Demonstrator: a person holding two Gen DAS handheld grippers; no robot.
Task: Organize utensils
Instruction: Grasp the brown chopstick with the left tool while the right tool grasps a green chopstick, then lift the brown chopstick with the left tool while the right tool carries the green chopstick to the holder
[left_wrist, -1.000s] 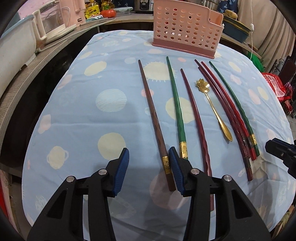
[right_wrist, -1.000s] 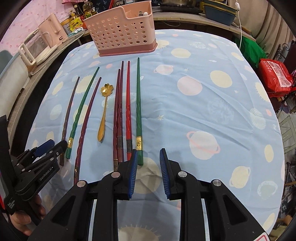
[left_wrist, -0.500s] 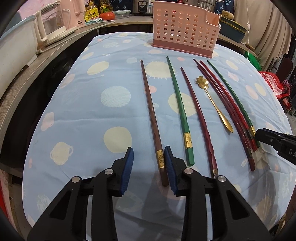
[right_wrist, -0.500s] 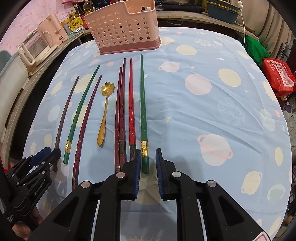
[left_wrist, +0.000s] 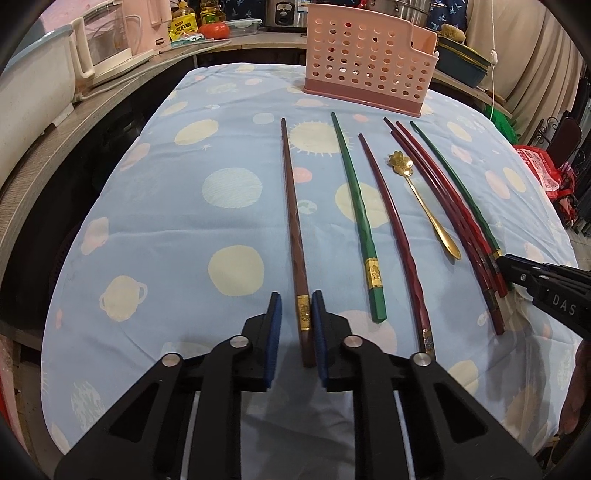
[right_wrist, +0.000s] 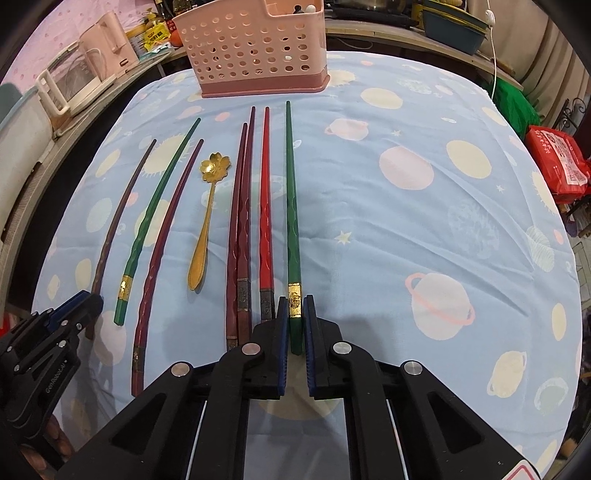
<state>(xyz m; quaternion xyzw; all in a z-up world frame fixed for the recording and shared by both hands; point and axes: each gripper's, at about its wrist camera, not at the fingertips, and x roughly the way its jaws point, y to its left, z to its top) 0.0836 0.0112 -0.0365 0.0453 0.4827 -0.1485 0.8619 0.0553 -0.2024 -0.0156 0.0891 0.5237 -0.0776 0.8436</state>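
Several chopsticks and a gold flower spoon (left_wrist: 424, 199) lie in a row on the blue planet-print tablecloth (left_wrist: 184, 229). My left gripper (left_wrist: 297, 306) straddles the thick end of the brown chopstick (left_wrist: 293, 206); its right pad touches it, a gap shows on the left. My right gripper (right_wrist: 294, 310) is closed around the thick end of the rightmost green chopstick (right_wrist: 291, 206), which still lies on the cloth. The spoon also shows in the right wrist view (right_wrist: 207, 214). A pink perforated utensil basket (left_wrist: 369, 62) stands at the far edge, also in the right wrist view (right_wrist: 258, 48).
Between the held sticks lie a green chopstick (left_wrist: 356, 206), a dark red one (left_wrist: 395, 229) and a bundle of red ones (right_wrist: 251, 221). A counter with appliances (left_wrist: 92, 48) runs along the left. A red bag (right_wrist: 557, 162) sits off the table's right.
Both grippers moved forward and narrowed. The left now straddles the brown chopstick's end. The right has closed onto the green chopstick's end.
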